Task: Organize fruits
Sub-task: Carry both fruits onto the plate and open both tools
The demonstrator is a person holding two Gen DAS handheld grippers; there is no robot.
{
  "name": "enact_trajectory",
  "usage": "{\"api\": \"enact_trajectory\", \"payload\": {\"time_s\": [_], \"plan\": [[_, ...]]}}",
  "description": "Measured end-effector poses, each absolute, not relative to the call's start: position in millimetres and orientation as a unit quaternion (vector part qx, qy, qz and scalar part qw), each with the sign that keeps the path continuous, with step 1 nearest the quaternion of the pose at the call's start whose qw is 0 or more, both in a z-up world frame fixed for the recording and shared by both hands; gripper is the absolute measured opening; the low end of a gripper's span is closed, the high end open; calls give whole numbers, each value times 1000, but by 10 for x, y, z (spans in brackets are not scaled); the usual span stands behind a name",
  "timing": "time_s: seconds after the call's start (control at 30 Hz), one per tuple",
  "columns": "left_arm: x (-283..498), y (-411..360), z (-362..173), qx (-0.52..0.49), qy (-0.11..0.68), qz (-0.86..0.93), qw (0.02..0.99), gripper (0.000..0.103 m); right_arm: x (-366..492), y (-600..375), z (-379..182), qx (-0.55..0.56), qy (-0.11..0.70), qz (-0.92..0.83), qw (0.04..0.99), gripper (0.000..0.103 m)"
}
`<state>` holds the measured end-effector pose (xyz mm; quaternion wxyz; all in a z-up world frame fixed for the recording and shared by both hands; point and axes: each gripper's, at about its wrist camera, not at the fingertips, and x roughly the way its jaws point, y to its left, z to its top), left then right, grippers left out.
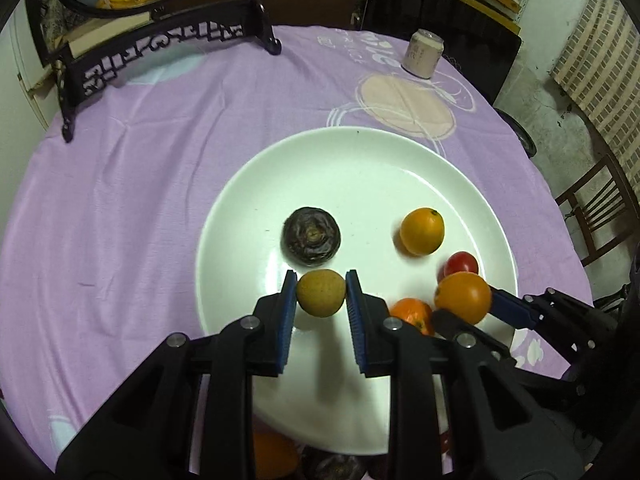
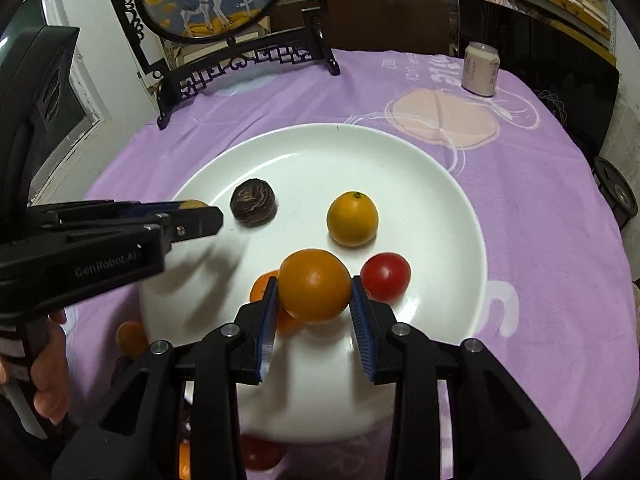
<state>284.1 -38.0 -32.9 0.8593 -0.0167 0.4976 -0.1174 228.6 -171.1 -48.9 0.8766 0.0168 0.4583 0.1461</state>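
A white plate (image 1: 360,152) (image 2: 400,152) lies on the purple cloth. On it are a dark wrinkled fruit (image 1: 311,235) (image 2: 253,200), an orange (image 1: 422,231) (image 2: 352,219), a red tomato (image 1: 462,263) (image 2: 386,276) and a small tangerine (image 1: 412,314) (image 2: 262,286). My left gripper (image 1: 321,296) (image 2: 200,210) is shut on a yellow-brown round fruit (image 1: 321,293) above the plate's near side. My right gripper (image 2: 314,294) (image 1: 468,312) is shut on a large orange (image 2: 315,285) (image 1: 463,297) above the plate.
Off the plate near its front edge lie an orange fruit (image 2: 131,338) (image 1: 276,456), a red tomato (image 2: 262,454) and a dark fruit (image 1: 334,468). A black carved stand (image 1: 160,52) (image 2: 240,64) with a round deer picture stands at the back left. A pale can (image 1: 422,54) (image 2: 480,68) stands at the back right.
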Motion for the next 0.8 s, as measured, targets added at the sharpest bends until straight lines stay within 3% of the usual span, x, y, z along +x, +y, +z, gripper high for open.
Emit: {"api": "enact_trajectory", "payload": {"time_s": [0.2, 0.23, 0.27, 0.3, 0.33, 0.57, 0.8], "plan": [[2917, -403, -379, -12, 502, -109, 858, 25, 2365, -1674, -509, 1, 453, 137, 881, 37], [2918, -393, -371, -13, 501, -106, 859, 31, 2368, -1666, -495, -6, 452, 133, 882, 41], [2910, -376, -341, -15, 497, -104, 861, 48, 2357, -1659, -473, -13, 449, 127, 884, 52], [2878, -358, -305, -17, 492, -102, 864, 59, 2329, -1660, -435, -22, 442, 116, 889, 59], [2830, -328, -248, -19, 482, -100, 870, 71, 2283, -1669, -389, -29, 432, 110, 895, 59], [2152, -90, 43, -35, 425, -112, 898, 77, 1587, -1883, -152, -9, 410, 123, 904, 59], [1240, 149, -91, -31, 404, -93, 909, 81, 1005, -1982, -155, 26, 407, 130, 904, 60]]}}
